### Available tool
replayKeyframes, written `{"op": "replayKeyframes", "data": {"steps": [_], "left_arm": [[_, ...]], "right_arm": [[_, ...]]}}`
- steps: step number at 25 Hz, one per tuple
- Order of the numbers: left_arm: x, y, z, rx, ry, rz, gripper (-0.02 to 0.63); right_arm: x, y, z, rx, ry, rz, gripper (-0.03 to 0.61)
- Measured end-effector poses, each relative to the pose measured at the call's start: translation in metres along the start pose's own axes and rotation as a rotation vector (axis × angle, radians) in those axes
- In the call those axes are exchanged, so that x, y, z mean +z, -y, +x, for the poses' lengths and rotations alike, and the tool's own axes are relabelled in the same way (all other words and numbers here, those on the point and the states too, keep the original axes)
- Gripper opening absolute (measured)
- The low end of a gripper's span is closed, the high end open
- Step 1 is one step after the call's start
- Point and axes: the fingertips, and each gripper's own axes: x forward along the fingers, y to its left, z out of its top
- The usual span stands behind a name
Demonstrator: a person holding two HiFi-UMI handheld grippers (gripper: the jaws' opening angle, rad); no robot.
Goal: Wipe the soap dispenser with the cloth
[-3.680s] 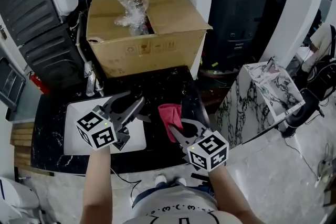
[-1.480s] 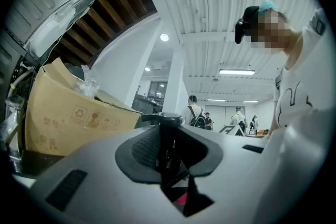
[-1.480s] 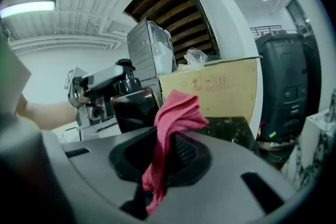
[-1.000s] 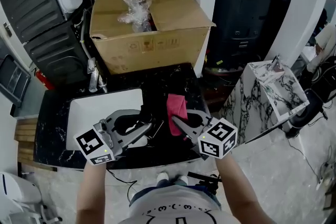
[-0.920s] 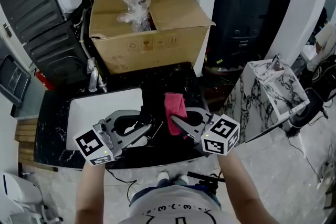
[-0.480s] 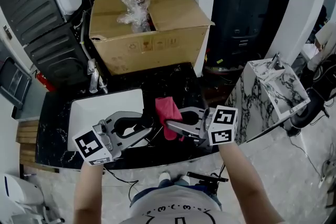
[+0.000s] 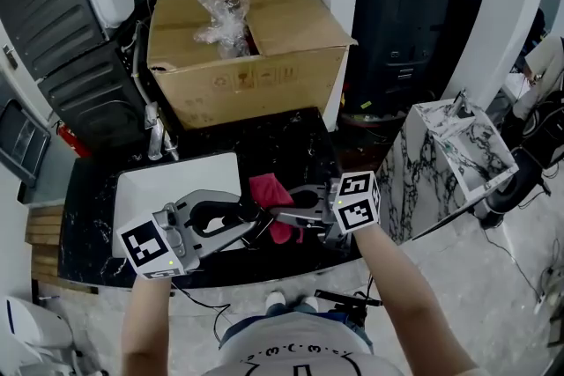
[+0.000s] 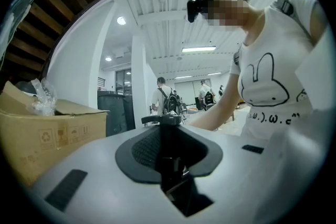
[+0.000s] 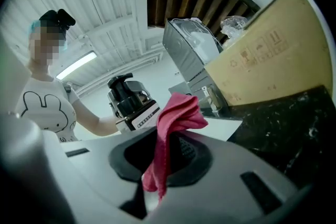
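grip: left gripper [image 8: 169, 165] clenches the black soap dispenser [image 9: 129, 104], pump head uppermost | right gripper [image 9: 157, 176] pinches the red cloth [image 7: 267, 195] | relation: we see the dispenser dead ahead of the cloth, grippers tip to tip, close by | next: we judge the right gripper closes in.

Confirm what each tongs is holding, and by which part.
Left tongs grip the soap dispenser by its dark body, below the pump head. Right tongs pinch the red cloth at a bunched fold.
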Motion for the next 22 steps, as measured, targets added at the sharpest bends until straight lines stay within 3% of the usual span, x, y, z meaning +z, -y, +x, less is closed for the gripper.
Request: {"op": "replayKeyframes", "data": {"steps": [4,8,12,15,22], "left_arm": [[0.002,0.000,0.000,-0.003,-0.009,0.011,0.091],[-0.005,0.004,0.002,-0.035,-0.083,0.032,0.091],[-0.011,0.010,0.007,-0.078,-0.155,0.101,0.091],[-0.013,0.017,0.013,-0.127,-0.194,0.148,0.091],[-0.020,0.021,0.024,-0.152,-0.224,0.204,0.092]], "right_arm": [[-0.001,0.009,-0.002,-0.023,0.020,0.025,0.054],[0.022,0.010,-0.018,-0.033,0.097,0.008,0.054],[0.057,-0.007,-0.032,0.055,0.190,0.011,0.054],[0.064,-0.021,-0.028,0.118,0.177,0.003,0.052],[0.052,-0.015,-0.011,0.152,0.122,0.059,0.052]]}}
